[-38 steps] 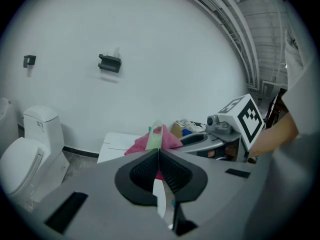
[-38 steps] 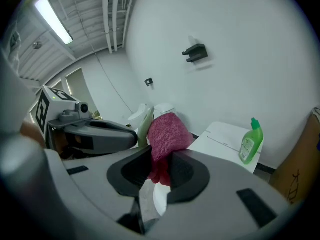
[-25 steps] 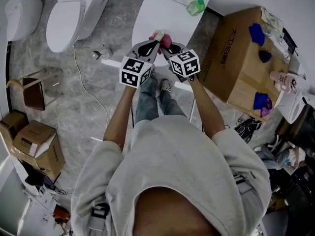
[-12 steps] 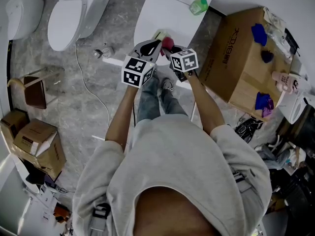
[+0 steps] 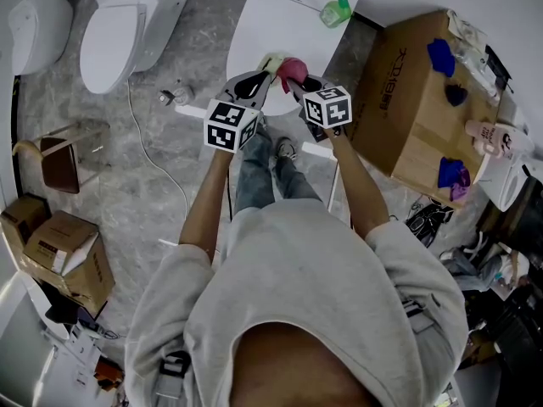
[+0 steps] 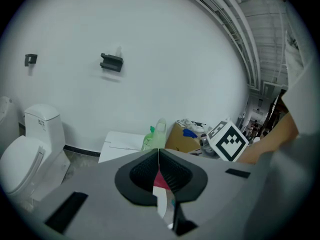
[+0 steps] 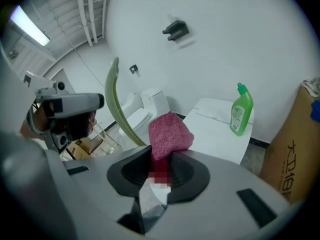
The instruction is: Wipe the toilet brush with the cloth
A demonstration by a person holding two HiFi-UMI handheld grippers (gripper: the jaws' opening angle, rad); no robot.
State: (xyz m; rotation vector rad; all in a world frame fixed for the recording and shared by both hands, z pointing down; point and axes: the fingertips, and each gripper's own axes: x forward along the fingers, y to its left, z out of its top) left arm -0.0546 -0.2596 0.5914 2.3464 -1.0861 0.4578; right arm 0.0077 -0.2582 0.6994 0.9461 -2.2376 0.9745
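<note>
The toilet brush shows as a pale green curved handle, and as a pale tip between the two grippers in the head view. My left gripper is shut on that handle; its jaws meet in a thin seam. A folded pink cloth sticks out of my right gripper, which is shut on it. The cloth sits right beside the handle, touching or nearly so. The brush head is hidden.
A white table with a green bottle lies below the grippers. Two white toilets stand at the far left. A large cardboard box with blue items is at the right; a stool and small boxes at left.
Both grippers shifted slightly over the white table. The right one, with the cloth, ended a little farther right and forward. Both stayed shut.
</note>
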